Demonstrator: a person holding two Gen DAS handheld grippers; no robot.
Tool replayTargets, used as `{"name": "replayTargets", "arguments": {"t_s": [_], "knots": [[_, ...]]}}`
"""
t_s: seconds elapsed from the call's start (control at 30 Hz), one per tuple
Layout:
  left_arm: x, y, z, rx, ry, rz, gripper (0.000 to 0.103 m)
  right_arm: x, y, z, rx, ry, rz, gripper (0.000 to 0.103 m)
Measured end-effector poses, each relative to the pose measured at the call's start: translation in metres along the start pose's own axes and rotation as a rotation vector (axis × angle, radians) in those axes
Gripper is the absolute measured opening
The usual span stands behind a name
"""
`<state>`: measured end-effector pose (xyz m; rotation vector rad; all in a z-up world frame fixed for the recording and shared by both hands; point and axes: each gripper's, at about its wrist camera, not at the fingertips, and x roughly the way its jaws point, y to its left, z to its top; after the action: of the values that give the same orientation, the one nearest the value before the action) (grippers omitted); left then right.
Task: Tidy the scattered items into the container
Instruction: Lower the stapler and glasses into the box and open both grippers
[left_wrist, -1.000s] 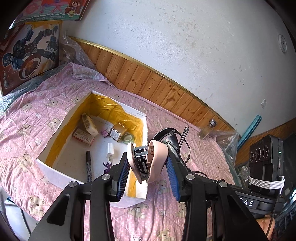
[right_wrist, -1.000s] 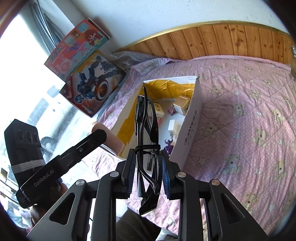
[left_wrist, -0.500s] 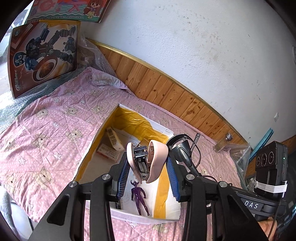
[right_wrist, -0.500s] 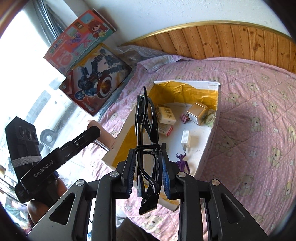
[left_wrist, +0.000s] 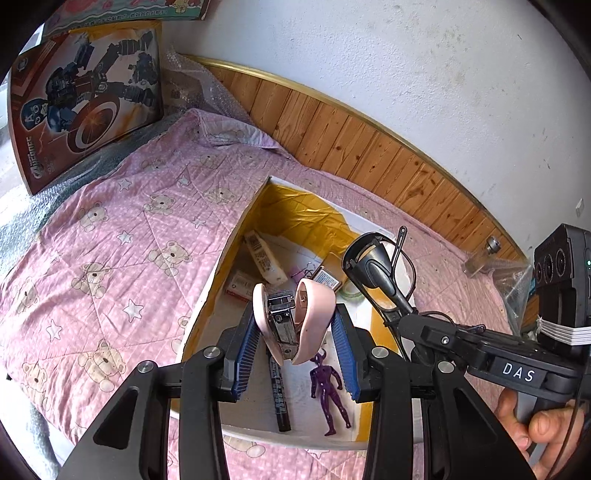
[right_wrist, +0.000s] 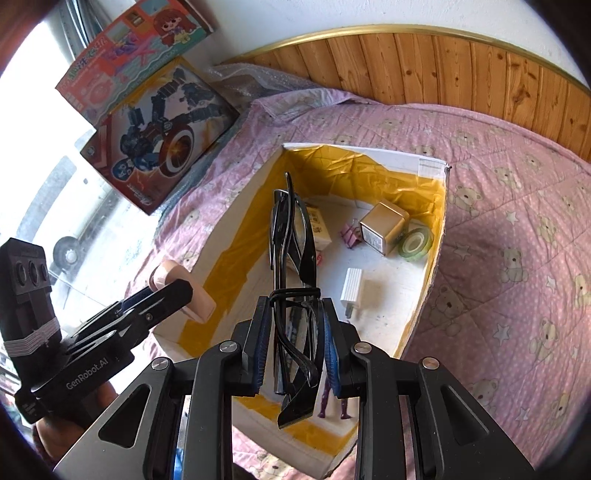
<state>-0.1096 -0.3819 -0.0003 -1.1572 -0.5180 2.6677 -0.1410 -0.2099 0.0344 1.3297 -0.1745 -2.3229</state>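
My left gripper (left_wrist: 293, 354) is shut on a pink stapler (left_wrist: 293, 321), held just above the near part of a white box lined with yellow tape (left_wrist: 295, 206). My right gripper (right_wrist: 293, 347) is shut on a pair of folded black glasses (right_wrist: 291, 258), also over the box (right_wrist: 437, 225). In the left wrist view the right gripper (left_wrist: 406, 317) with the glasses (left_wrist: 376, 269) hovers at the box's right side. Inside lie a purple figure (left_wrist: 330, 395), a black marker (left_wrist: 277, 391), a white charger (right_wrist: 351, 288), a gold box (right_wrist: 382, 227) and a green tape roll (right_wrist: 415, 240).
The box rests on a pink bear-print quilt (left_wrist: 110, 258) beside a wooden wall panel (left_wrist: 369, 155). Two toy boxes (right_wrist: 155, 125) lean at the far left. A small glass bottle (left_wrist: 480, 258) and bubble wrap (left_wrist: 517, 280) lie at the right. A hand (left_wrist: 532, 424) grips the right tool.
Both grippers have moved forward and over the box, which now sits nearer and larger under them. Each still holds its item: the stapler and the glasses.
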Motion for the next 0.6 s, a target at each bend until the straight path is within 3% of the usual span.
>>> {"name": "replayTargets", "arguments": {"t_s": [0.17, 0.37, 0.47, 0.53, 0.6], "knots": [[0.018, 0.007, -0.003, -0.005, 0.05, 0.012, 0.041, 0.019, -0.005, 0.007, -0.003, 0.032, -0.042, 0.028], [0.036, 0.014, -0.005, -0.012, 0.088, 0.015, 0.041, 0.039, -0.003, 0.008, -0.018, 0.081, -0.032, 0.029], [0.046, 0.018, -0.005, -0.023, 0.116, 0.025, 0.045, 0.053, -0.004, 0.008, -0.026, 0.115, -0.017, 0.032], [0.051, 0.022, -0.007, -0.047, 0.13, 0.042, 0.051, 0.057, -0.008, 0.008, -0.011, 0.121, -0.03, 0.043], [0.049, 0.025, -0.007, -0.051, 0.119, 0.047, 0.053, 0.059, -0.013, 0.006, 0.007, 0.12, -0.023, 0.043]]}}
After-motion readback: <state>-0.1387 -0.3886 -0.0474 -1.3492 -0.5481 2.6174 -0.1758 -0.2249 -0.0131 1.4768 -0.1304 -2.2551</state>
